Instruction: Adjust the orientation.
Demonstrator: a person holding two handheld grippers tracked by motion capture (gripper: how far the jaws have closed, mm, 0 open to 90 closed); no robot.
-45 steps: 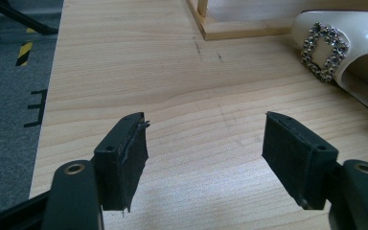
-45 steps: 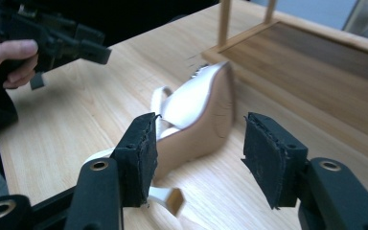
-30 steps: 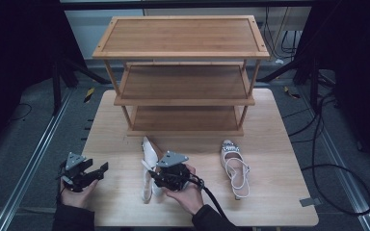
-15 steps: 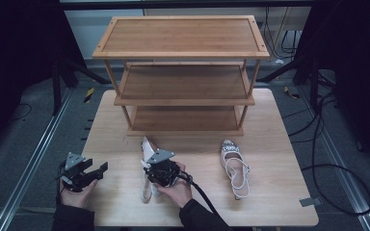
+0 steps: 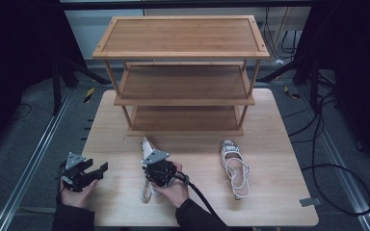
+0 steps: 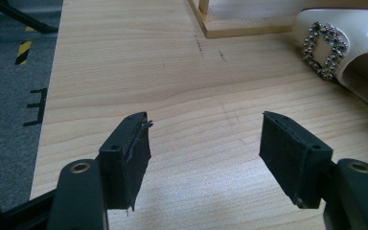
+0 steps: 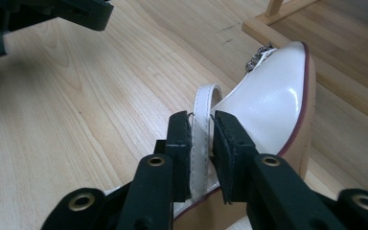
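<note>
A white slingback shoe (image 5: 146,144) with a jewelled buckle lies on its side on the wooden table, toe toward the shelf. My right gripper (image 5: 150,177) sits over its heel end. In the right gripper view the jaws have just been closing, and the pads of my right gripper (image 7: 202,128) now pinch the shoe's heel strap (image 7: 206,96) beside the glossy upper (image 7: 273,110). My left gripper (image 5: 84,173) rests near the table's left front edge. Its jaws (image 6: 203,143) stand wide open over bare wood, with the shoe's buckle (image 6: 326,48) off to the right.
The matching shoe (image 5: 235,166) lies sole down on the right half of the table (image 5: 279,202). A three-tier wooden shelf rack (image 5: 183,53) stands at the back, its bottom board just beyond the gripped shoe. Cables trail over the floor at the right.
My right hand has slid left over the shoe's heel end and its jaws have closed on the strap. The left gripper has stayed put.
</note>
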